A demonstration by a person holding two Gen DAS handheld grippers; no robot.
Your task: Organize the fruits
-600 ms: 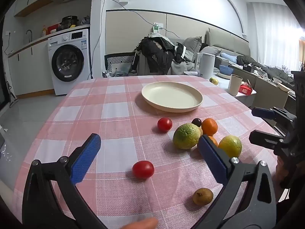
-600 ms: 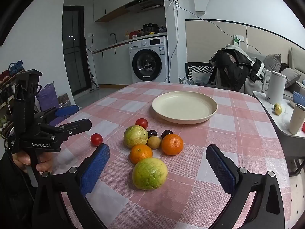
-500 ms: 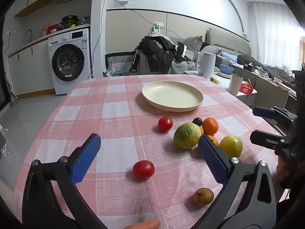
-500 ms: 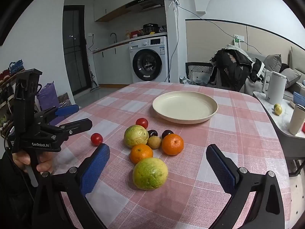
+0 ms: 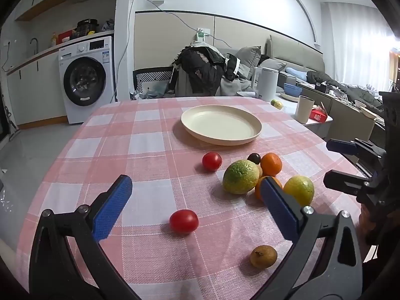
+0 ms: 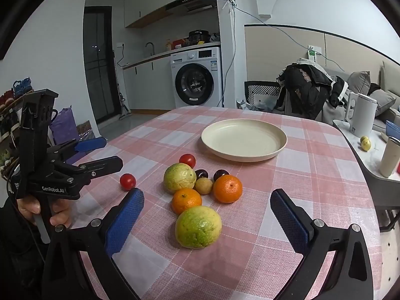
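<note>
The fruit lies loose on my checked cloth (image 6: 312, 175), none of it on the plate (image 6: 243, 140) yet. Seen from my right hand, a big green one (image 6: 198, 226) sits nearest, right between my right tongs' (image 6: 206, 222) blue pads (image 6: 124, 222), but the pads stand wide apart and touch nothing. Just behind it lie two oranges (image 6: 186, 200), the second (image 6: 227, 188) a little to the right, with a small tan fruit (image 6: 203, 185) between them. A second green fruit (image 6: 179, 177) sits left of that, and two dark plums (image 6: 201, 174) lie behind the tan one, the other plum (image 6: 220, 174) beside the first. One tomato (image 6: 187, 160) rests behind the green fruit, nearer the plate; another tomato (image 6: 127, 181) lies well off to the left.

From my left hand, that stray tomato (image 5: 184, 221) sits on the cloth between my left tongs' (image 5: 193, 206) pads (image 5: 111, 210), untouched. These tongs too are spread fully and hold nothing. A brown fruit (image 5: 263, 256) lies alone near the table edge, low right in this view. The heap sits to the right beyond my right-hand pad.

The cream plate stands bare past the heap, toward the far side. My left hand (image 6: 47, 212) grips the tongs' handle at the left table edge. Beyond are a washer (image 6: 197, 77), a chair draped with clothes (image 6: 310, 87), and a side table with a white kettle (image 6: 362, 117).
</note>
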